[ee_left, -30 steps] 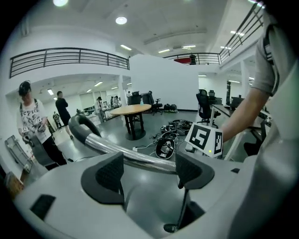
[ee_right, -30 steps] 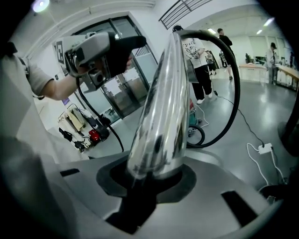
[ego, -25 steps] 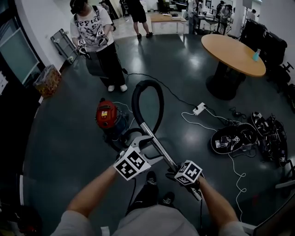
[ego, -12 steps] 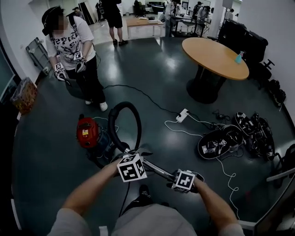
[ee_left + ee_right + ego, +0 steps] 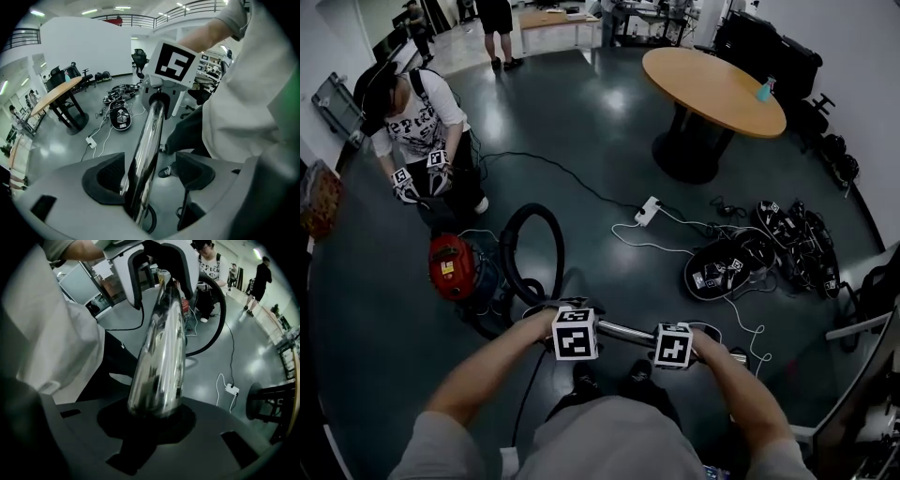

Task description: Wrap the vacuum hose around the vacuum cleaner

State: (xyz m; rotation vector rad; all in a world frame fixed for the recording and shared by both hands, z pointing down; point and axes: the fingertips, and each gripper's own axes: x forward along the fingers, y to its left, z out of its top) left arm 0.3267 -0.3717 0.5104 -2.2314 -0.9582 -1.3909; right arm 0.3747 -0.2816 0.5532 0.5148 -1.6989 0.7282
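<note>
Left claw [image 5: 154,173] and right claw [image 5: 159,416] on one chrome tube [image 5: 623,330].
Right claw clamps the tube's end; left claw stands wider, tube against one pad, the other pad clear. Beyond, one black hose [image 5: 534,207] arches beside one red vacuum [image 5: 450,267] on the floor [image 5: 609,150], left of centre; their joint is hidden.

the dark, glossy floor [image 5: 609,141] carried every item. the red vacuum cleaner [image 5: 450,267] stood on it, to the left of the left gripper [image 5: 572,323] and slightly beyond it. beyond the right gripper [image 5: 680,342], a white power strip [image 5: 648,210] lay on the floor. heaps of black gear [image 5: 717,272] lay beyond that gripper, to its right. further beyond stood a round table [image 5: 712,89], bearing a blue bottle [image 5: 763,90].
</note>
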